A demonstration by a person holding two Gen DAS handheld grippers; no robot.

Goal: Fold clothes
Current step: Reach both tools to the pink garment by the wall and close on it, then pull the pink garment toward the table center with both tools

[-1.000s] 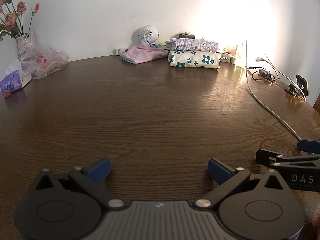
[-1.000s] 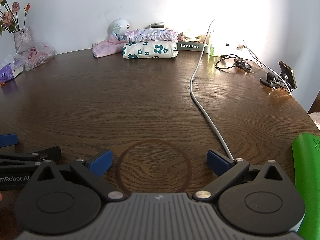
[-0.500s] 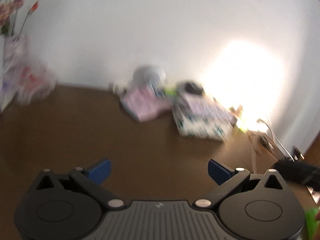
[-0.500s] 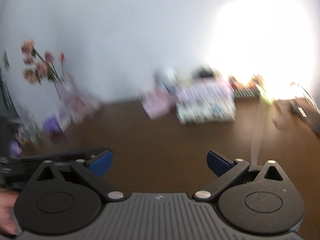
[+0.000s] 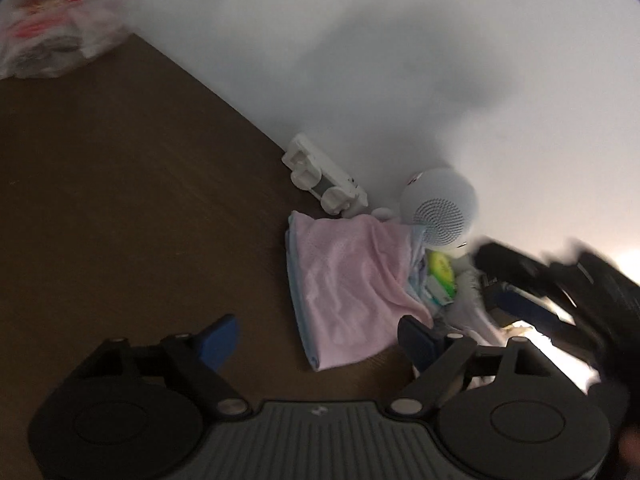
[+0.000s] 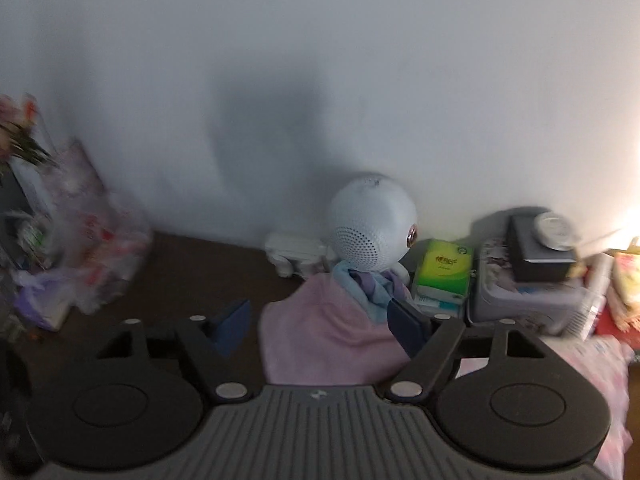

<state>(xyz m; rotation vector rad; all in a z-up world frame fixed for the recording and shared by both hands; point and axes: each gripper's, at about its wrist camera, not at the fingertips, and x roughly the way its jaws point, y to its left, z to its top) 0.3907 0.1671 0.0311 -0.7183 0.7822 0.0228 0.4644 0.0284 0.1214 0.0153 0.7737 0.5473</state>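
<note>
Both my hand-held grippers are over the one pink garment [image 5: 344, 288] crumpled at the back of the worktop [image 5: 120, 200], by the one round white speaker [image 6: 370, 226]. Left hand-held gripper [image 5: 318, 338] and right hand-held gripper [image 6: 320, 320]: jaws wide-ish but closing, pads not pressing the cloth yet.

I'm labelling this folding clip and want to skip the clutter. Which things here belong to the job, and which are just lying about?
Belongs to the job:
- pink cloth
- left gripper, jaws closing, nothing pressed yet
- right gripper, jaws closing over the cloth

Just lying about:
- round white speaker
- green tissue pack
- white power strip
- plastic bag
- black box
</note>
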